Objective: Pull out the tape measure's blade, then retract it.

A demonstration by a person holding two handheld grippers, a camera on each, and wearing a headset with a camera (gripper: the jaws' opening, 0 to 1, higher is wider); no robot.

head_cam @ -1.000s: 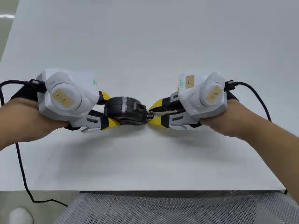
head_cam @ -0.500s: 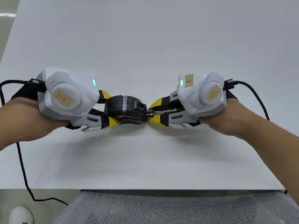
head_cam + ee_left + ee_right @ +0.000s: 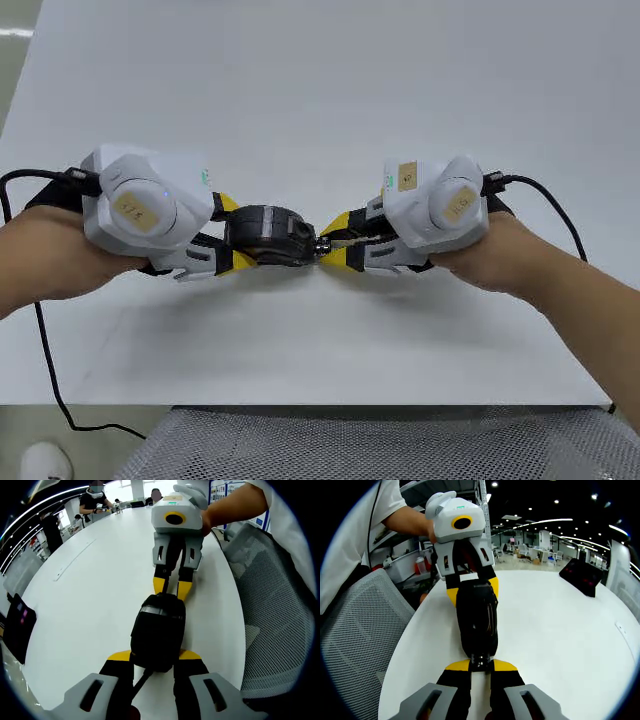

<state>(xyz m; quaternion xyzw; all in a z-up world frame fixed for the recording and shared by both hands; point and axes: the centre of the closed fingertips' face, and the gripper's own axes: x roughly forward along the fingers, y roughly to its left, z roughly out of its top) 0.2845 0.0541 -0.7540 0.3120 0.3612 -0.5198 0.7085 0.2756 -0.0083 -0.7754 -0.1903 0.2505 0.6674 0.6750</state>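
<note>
**Both tongs on the tape measure near the table's front edge**

We see the black tape measure (image 3: 268,235) over the white table (image 3: 300,90), toward its near edge. It sits between the two tongs, which meet it from opposite sides. We cannot tell whether the case rests on the table or hangs just above it.

The left tongs (image 3: 234,235) come in from the left and pinch the case. In the left gripper view their yellow tips lie against either flank of the case's near end, with the case pressed between them.

The right tongs (image 3: 334,241) come in from the right. Their yellow tips are drawn close together on the blade's end hook (image 3: 322,243), which sits just at the mouth of the case. In the head view a short silvery strip runs back between those tips. In the right gripper view the end hook lies between the two tips, right against the front of the case, so we read hardly any blade as drawn out.

The two tongs point at each other in one line, with the tape measure bridging them.

A left hand (image 3: 50,255) holds the white housing of the left tongs, and a right hand (image 3: 490,255) holds that of the right tongs. A black cable (image 3: 45,370) runs from the left housing over the table's front edge. A grey mesh chair (image 3: 380,445) stands just below that edge. In the right gripper view a dark flat device (image 3: 582,577) lies on the table, well apart from the tape measure.
</note>
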